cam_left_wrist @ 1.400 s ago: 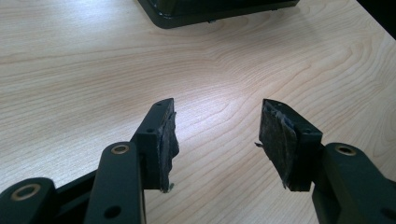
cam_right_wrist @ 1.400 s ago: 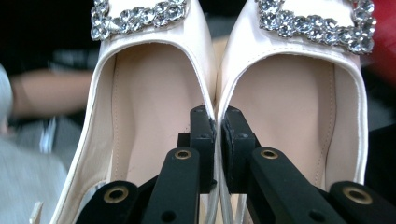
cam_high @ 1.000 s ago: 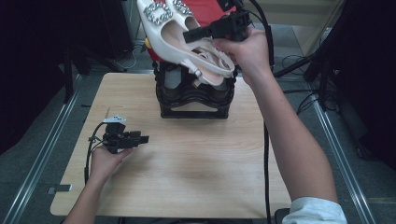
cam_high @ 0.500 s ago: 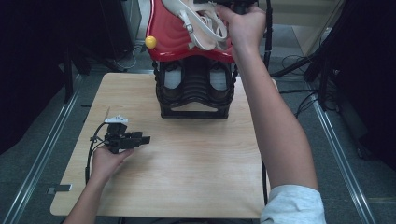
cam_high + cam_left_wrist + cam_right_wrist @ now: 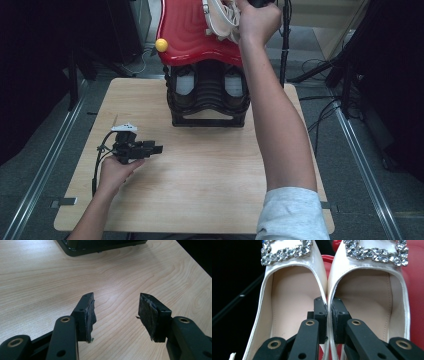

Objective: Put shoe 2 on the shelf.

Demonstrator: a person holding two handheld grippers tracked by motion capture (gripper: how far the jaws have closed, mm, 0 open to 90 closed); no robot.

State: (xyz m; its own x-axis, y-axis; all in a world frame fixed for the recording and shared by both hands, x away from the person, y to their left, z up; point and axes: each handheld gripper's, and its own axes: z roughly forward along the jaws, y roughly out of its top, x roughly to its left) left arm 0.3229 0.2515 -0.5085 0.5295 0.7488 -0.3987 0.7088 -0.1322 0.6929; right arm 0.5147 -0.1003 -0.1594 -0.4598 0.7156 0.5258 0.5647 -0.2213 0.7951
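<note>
The right claw (image 5: 329, 312) clamps only the touching inner edges of two cream patent heeled shoes with rhinestone buckles (image 5: 294, 290), held high above the red moulded plastic lid (image 5: 187, 35), so either could slip free and drop, while the left claw (image 5: 116, 312) rests apart over the wooden surface (image 5: 210, 170).

I can't find any words, numbers, brand names or signs to read in these pictures.
</note>
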